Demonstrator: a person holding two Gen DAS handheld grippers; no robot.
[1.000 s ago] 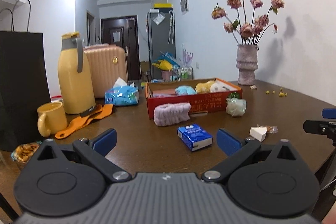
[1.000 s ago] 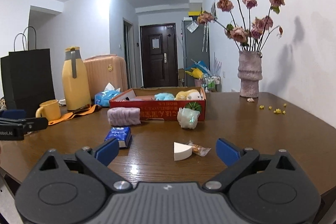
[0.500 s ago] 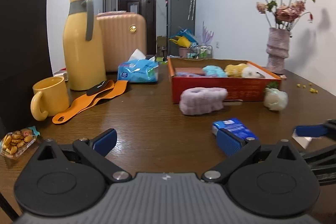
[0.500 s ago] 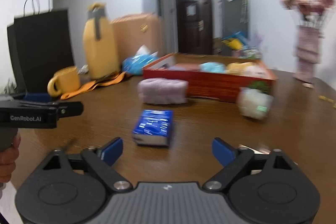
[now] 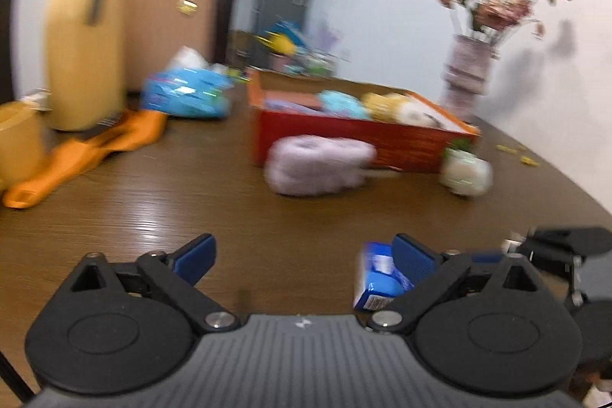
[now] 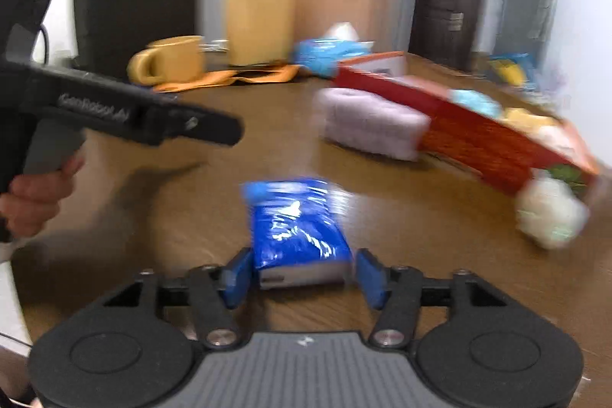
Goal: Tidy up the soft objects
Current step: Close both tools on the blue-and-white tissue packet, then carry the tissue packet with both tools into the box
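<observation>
From my feed: tissue pack point(image 6: 298, 228) glossy blue, white markings, pale end. Headband point(image 5: 319, 165) fuzzy lilac. Box point(image 5: 367, 138) red outside, orange rim. Plush point(image 5: 464, 173) white with green top. Table point(image 5: 191, 201) brown woodgrain. Mug point(image 6: 172, 60) and flask point(image 5: 82, 48) mustard yellow, flask strap grey. Strap point(image 5: 88, 155) orange. Suitcase point(image 5: 168, 21) peach. Vase point(image 5: 464, 75) mottled pink-grey.

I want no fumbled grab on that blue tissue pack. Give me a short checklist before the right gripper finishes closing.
1. Blue tissue pack sits between the right gripper pads: ok.
2. Jaws closing, pads pressing the pack yet: cannot tell, a gap shows on one side.
3. Pack flat on the table: ok.
4. Left gripper clear of the pack: ok, its jaws hold nothing.
5. Room left in the red box: cannot tell.
</observation>
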